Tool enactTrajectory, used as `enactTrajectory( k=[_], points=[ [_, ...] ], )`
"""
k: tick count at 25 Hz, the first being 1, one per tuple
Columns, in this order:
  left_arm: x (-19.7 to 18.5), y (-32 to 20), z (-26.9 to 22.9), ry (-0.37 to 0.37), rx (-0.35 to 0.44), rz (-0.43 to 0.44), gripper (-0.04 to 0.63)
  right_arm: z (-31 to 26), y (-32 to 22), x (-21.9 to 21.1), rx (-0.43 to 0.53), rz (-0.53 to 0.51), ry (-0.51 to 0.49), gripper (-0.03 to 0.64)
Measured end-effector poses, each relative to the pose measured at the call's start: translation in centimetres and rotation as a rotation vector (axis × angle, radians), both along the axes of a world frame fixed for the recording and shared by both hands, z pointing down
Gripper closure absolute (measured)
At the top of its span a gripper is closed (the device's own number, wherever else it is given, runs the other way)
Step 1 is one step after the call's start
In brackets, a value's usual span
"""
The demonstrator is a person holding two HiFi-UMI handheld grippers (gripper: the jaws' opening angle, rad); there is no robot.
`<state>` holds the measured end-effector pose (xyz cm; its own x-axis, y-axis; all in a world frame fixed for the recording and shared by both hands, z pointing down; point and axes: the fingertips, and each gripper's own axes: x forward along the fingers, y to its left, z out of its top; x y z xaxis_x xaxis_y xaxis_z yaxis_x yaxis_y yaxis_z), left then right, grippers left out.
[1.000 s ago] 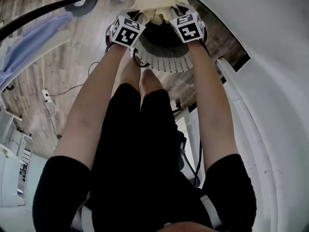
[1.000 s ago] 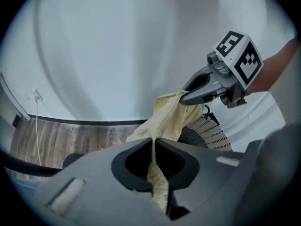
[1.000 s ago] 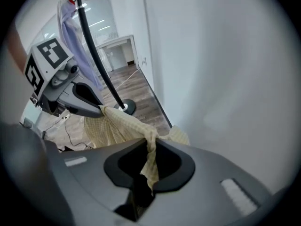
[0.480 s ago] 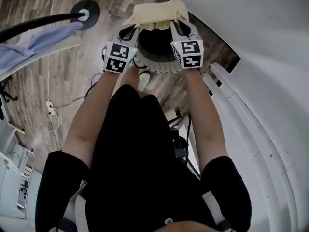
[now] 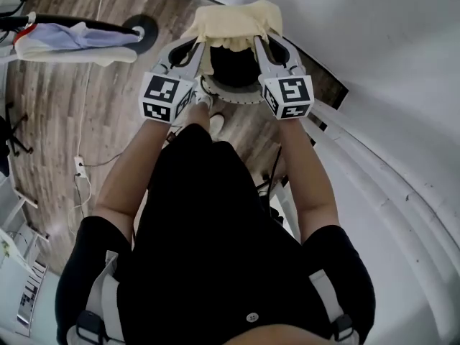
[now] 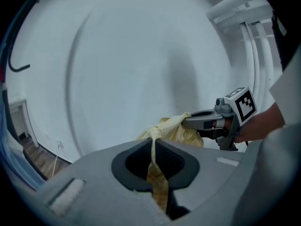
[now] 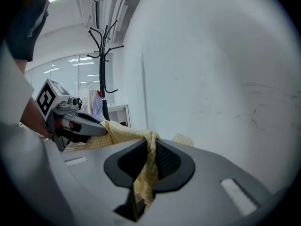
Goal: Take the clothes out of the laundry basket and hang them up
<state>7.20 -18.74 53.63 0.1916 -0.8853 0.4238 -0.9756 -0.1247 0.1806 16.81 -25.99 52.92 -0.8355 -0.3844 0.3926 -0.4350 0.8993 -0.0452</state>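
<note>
While above laundry basket [image 5: 241,94], yellow garment [image 5: 231,20]: stretched between grippers
Left gripper [image 5: 203,44]: jaws pinching garment
Right gripper [image 5: 259,42]: jaws pinching garment

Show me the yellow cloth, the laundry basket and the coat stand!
yellow cloth [image 5: 233,21], head view, middle of the stretched fabric
laundry basket [image 5: 241,95], head view, ribbed near rim
coat stand [image 7: 101,74], right gripper view, upright pole

Two claws [image 5: 203,46] [image 5: 259,42], one garment [image 5: 231,19], one basket [image 5: 241,95]
</note>
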Motion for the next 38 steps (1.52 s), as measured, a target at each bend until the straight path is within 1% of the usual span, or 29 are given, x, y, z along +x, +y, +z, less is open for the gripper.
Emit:
enactTrajectory(
  k=[2,5,12,14,17,20,24,28,32,34,38],
  points=[
    [0.3,1.7,-3.6,-0.021,0.037,0.001,0.584,-3.7,1.8,0.4,0.021,-0.005,-0.035,0.580],
    [-1.1,3.3,-7.9,-0.055,0.111,-0.008,0.583,-8.4,3.5,-0.7,0.065,-0.015,-0.094,0.580],
    [-2.2,9.5,-16.6,-0.058,0.228,-0.049,0.583,-17.7,9.4,-2.5,0.140,-0.068,-0.206,0.580],
    [-2.7,11.3,-18.4,-0.067,0.257,-0.071,0.583,-19.4,11.4,-3.0,0.154,-0.095,-0.230,0.580],
    [-4.4,14.2,-20.7,-0.083,0.298,-0.115,0.583,-21.6,14.2,-4.8,0.154,-0.134,-0.270,0.580],
    [-6.6,17.2,-22.7,-0.090,0.322,-0.156,0.583,-23.3,17.2,-7.1,0.145,-0.164,-0.304,0.580],
    [-8.5,21.4,-25.3,-0.093,0.344,-0.195,0.583,-25.3,21.3,-9.2,0.124,-0.201,-0.340,0.580],
    [-12.4,26.8,-27.7,-0.093,0.374,-0.225,0.583,-27.0,26.4,-13.5,0.103,-0.248,-0.361,0.580],
    [-16.7,32.6,-29.8,-0.107,0.406,-0.221,0.583,-29.3,31.9,-18.2,0.107,-0.287,-0.380,0.580],
    [-19.2,35.3,-30.9,-0.118,0.421,-0.224,0.583,-30.5,34.5,-20.8,0.107,-0.294,-0.397,0.580],
    [-24.8,40.1,-32.3,-0.131,0.430,-0.236,0.583,-31.9,39.5,-26.2,0.078,-0.295,-0.428,0.580]
  ],
)
